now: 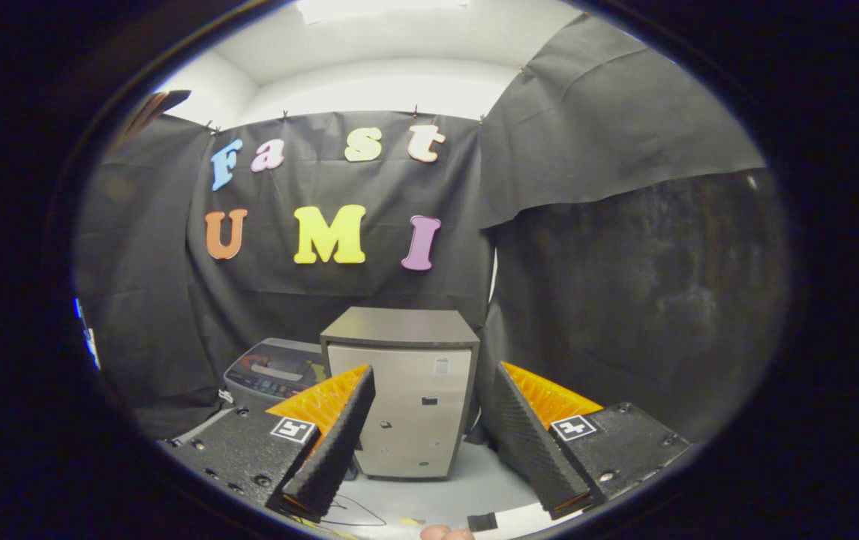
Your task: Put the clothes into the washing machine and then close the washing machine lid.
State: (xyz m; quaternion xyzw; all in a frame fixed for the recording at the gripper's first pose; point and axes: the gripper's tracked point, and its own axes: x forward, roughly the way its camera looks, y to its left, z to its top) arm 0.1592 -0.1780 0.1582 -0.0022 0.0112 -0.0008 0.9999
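The gripper (429,427) is held up and pretty much level, fingers spread wide with nothing between them. Both fingers (335,442) angle outward toward their tips, touching nothing. A bit of the person's fingertips (446,533) peeks in just below the gripper.

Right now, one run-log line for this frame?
phase: approach | gripper: open, holding nothing | beyond jaws: cabinet | washing machine: beside cabinet, lid down | clothes: unseen
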